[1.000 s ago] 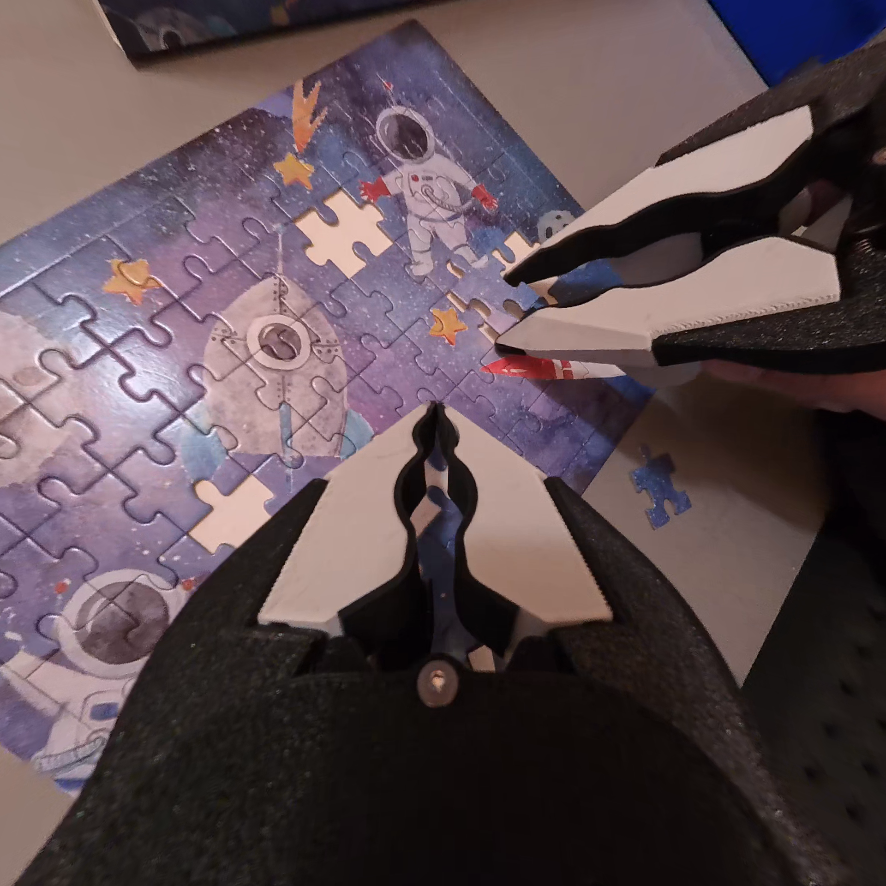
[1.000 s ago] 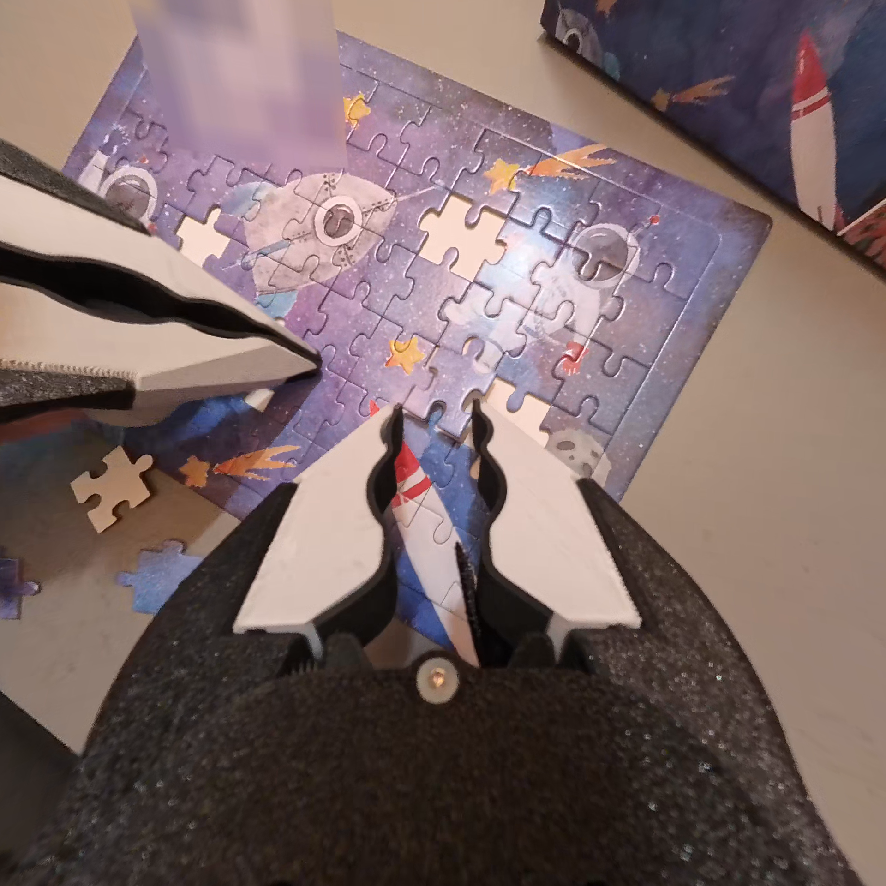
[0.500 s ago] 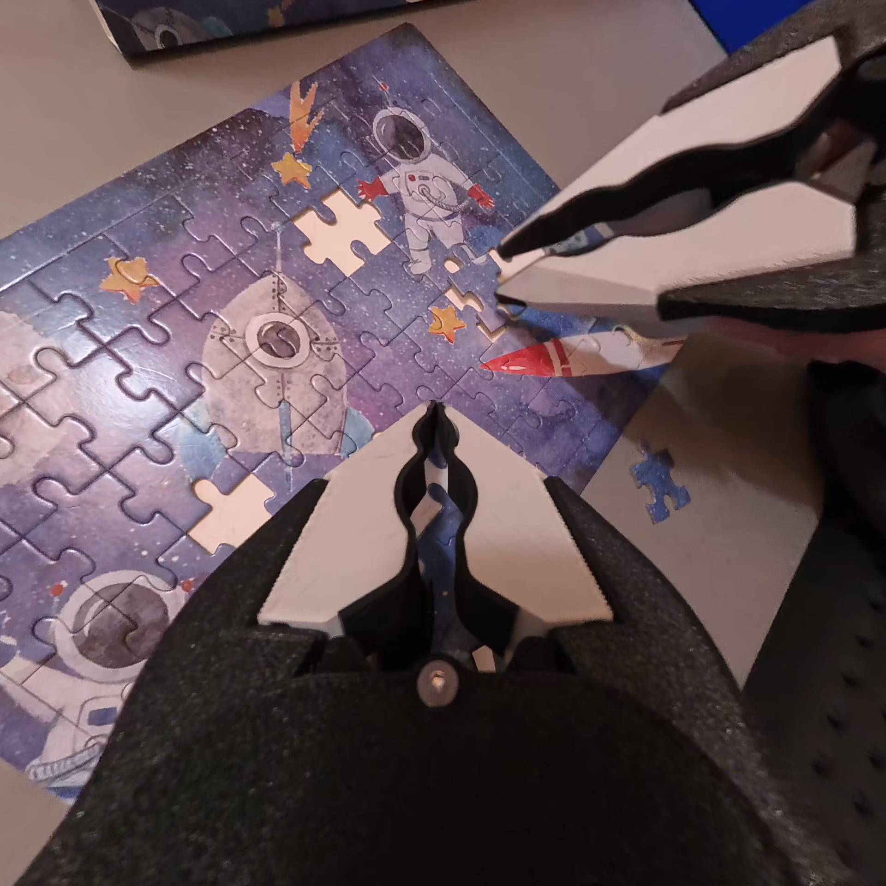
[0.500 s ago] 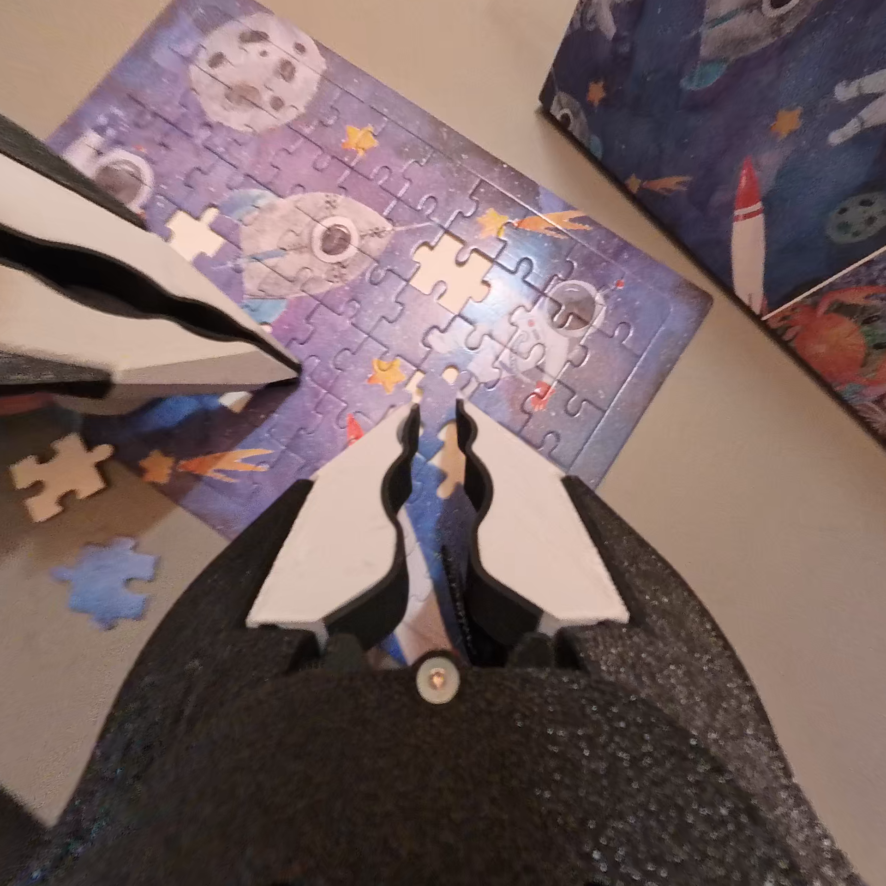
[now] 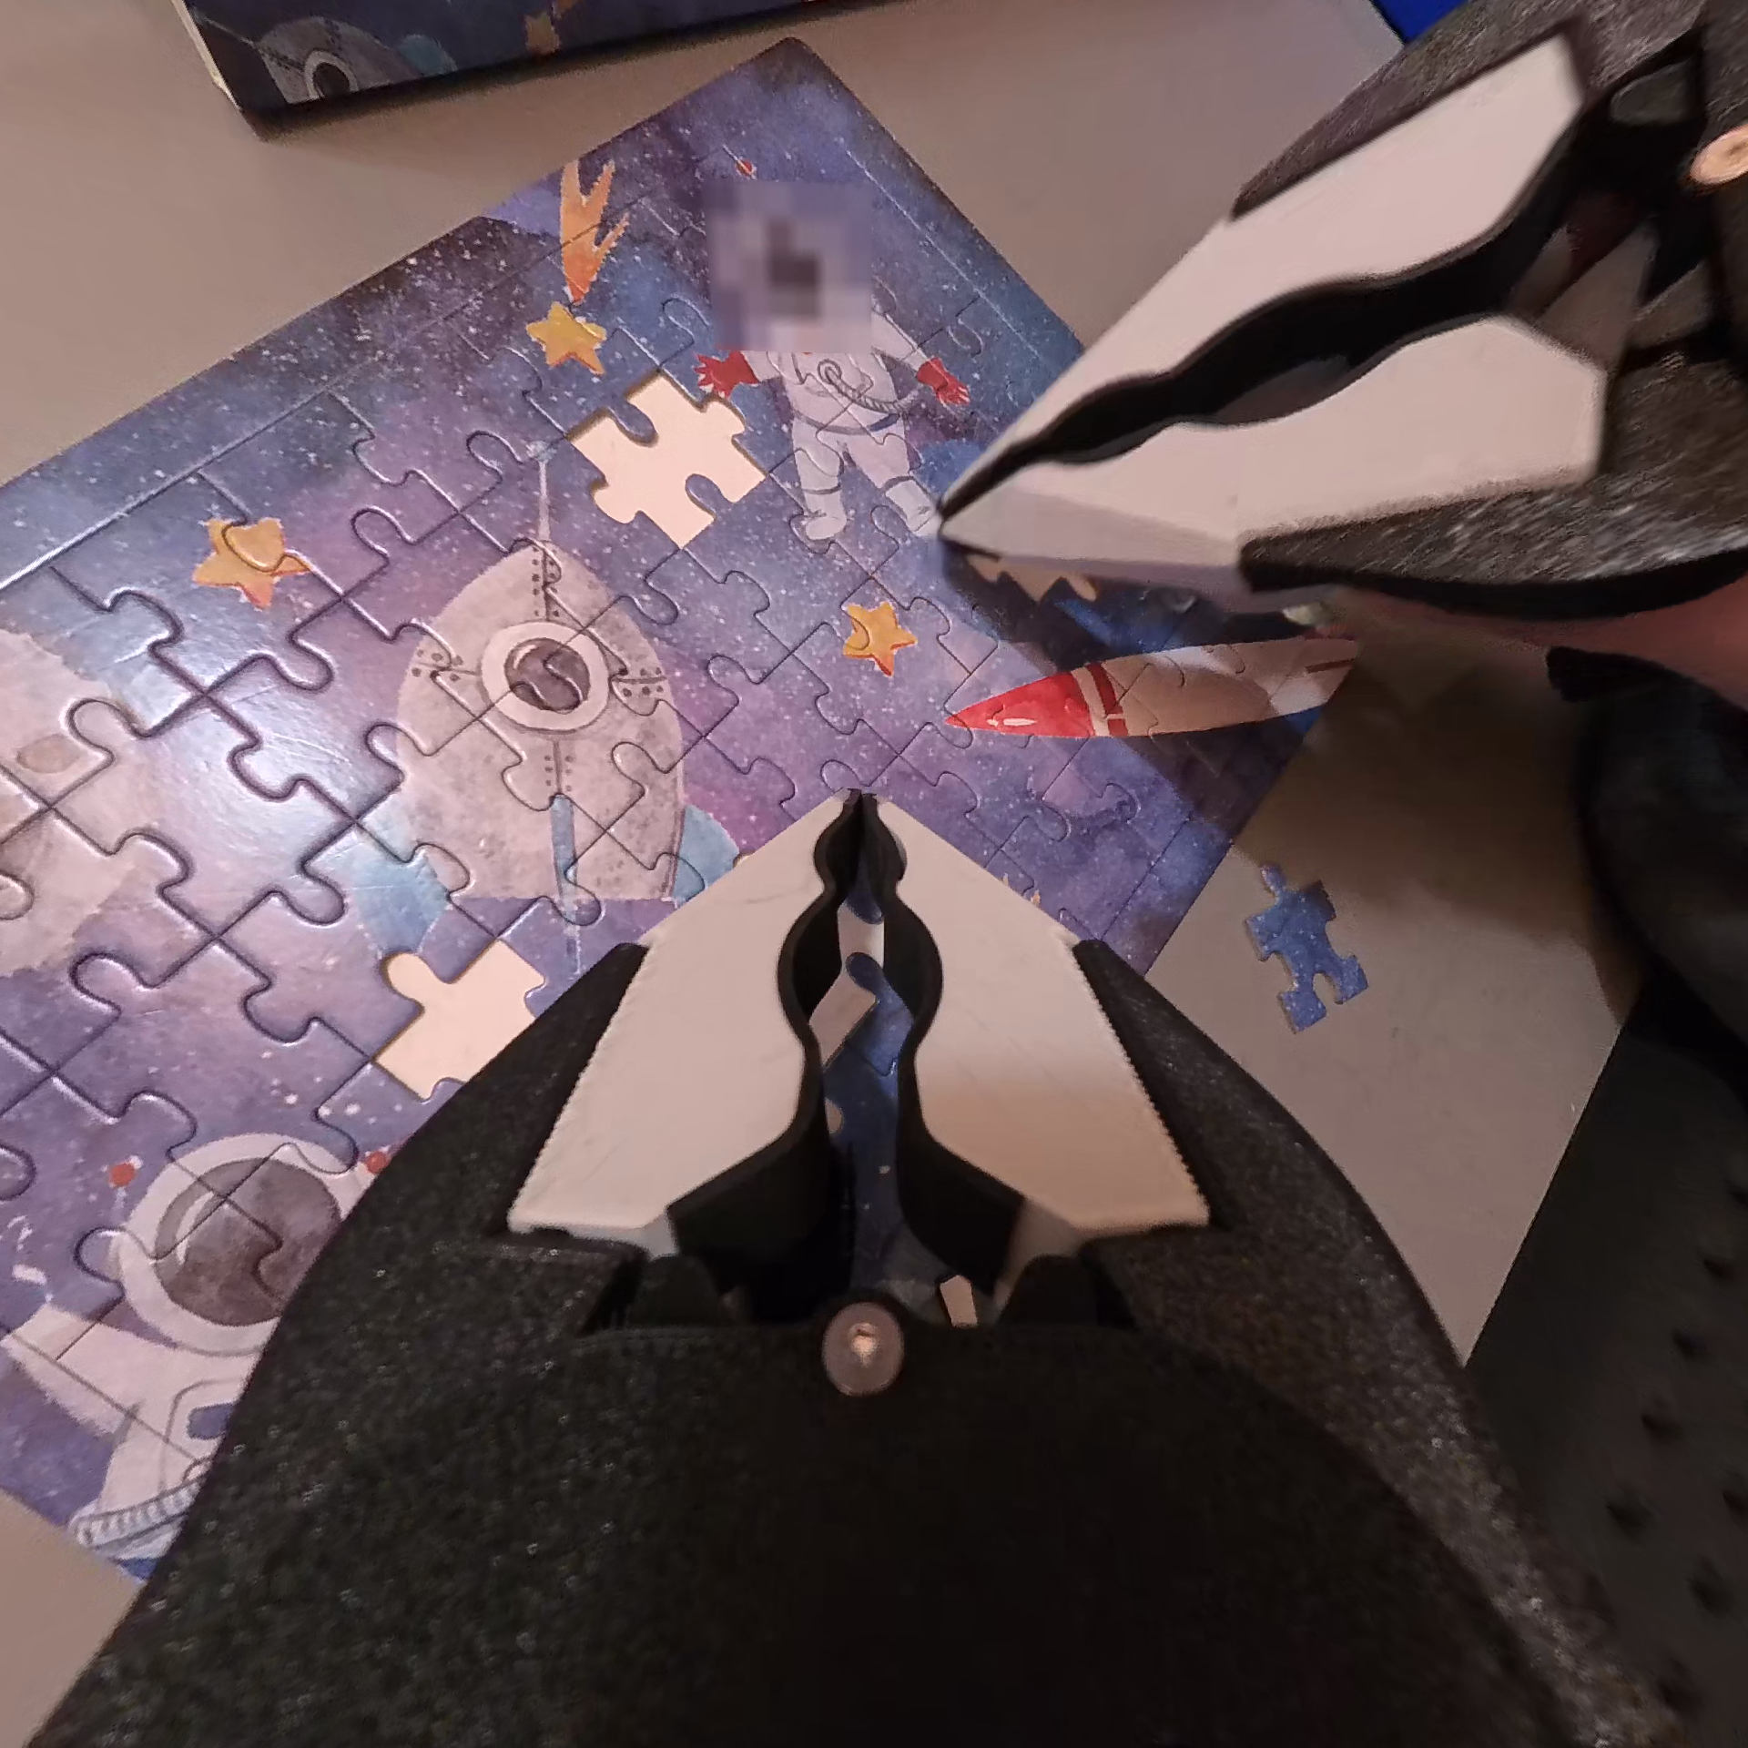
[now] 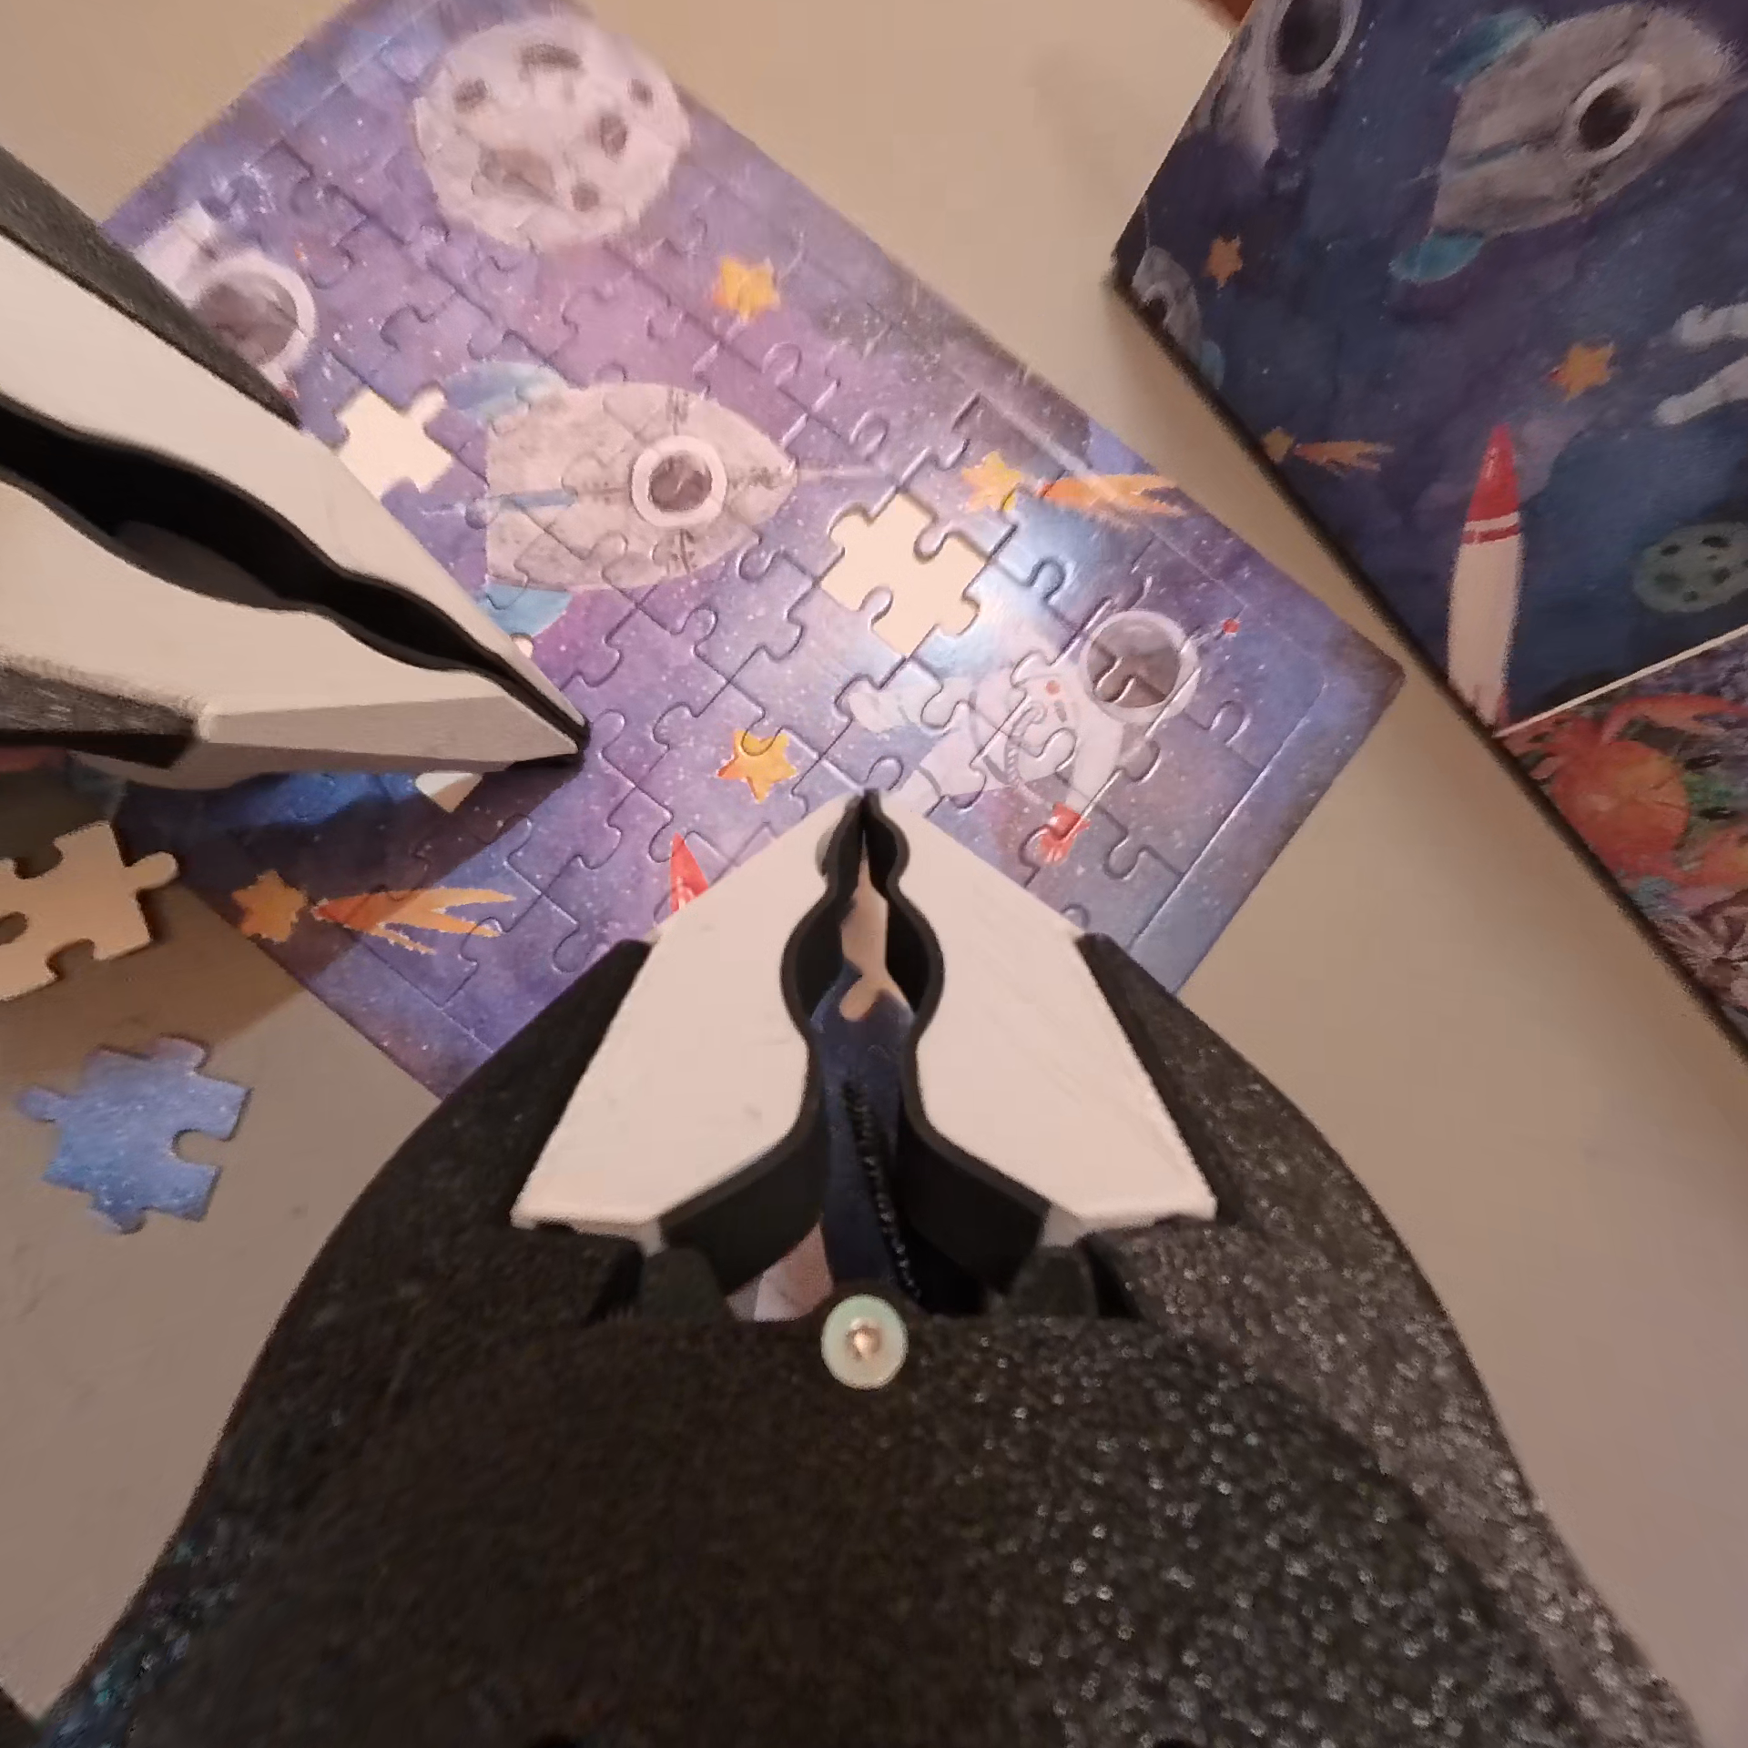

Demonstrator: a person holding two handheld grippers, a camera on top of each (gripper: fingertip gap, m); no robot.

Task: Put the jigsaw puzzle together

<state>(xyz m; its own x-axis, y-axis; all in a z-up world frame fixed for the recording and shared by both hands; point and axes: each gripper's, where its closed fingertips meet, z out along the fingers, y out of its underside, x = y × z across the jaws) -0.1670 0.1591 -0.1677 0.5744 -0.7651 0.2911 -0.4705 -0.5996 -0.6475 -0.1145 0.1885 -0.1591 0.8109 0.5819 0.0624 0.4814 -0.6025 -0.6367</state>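
Rig check, puzzle job, as I see it from the console.

1. Puzzle (image 5: 284, 757): flat on the tabletop (image 5: 1372, 1088), filling the middle and left of both views. Nearly complete.
2. Slots: one open at upper centre (image 5: 672, 463), one at lower left by my left gripper's body (image 5: 454, 1022). A cream sliver (image 5: 988, 568) shows under the right gripper's tip. I cannot tell whether that is a third slot or a piece sitting loose in one.
3. Blue piece (image 5: 1310, 946): face up on bare tabletop, just off the puzzle's lower right edge.
4. Tan piece (image 6: 66, 908): face down, left edge of the right wrist view, beside the puzzle.
5. Box (image 6: 1513, 331): upper right, apart from the puzzle.
6. Left gripper (image 5: 856, 804): jaws clenched, tips meeting, nothing seen between them. It hangs over the puzzle's lower middle.
7. Right gripper (image 6: 863, 804): jaws clenched likewise, no piece visible in the tips. It sits near the astronaut and red rocket.

Hazards, my estimate:
- A closed tip pressing or dragging on the puzzle may pop neighbouring pieces or slide the whole sheet, since nothing pins it.
- Loose pieces lie flat and thin, so the jaws may skid over them or push them off.
- The tan piece needs flipping, and it could drop during that.
- The grippers work close together and could knock each other.
- I count two loose pieces against a possible three slots.
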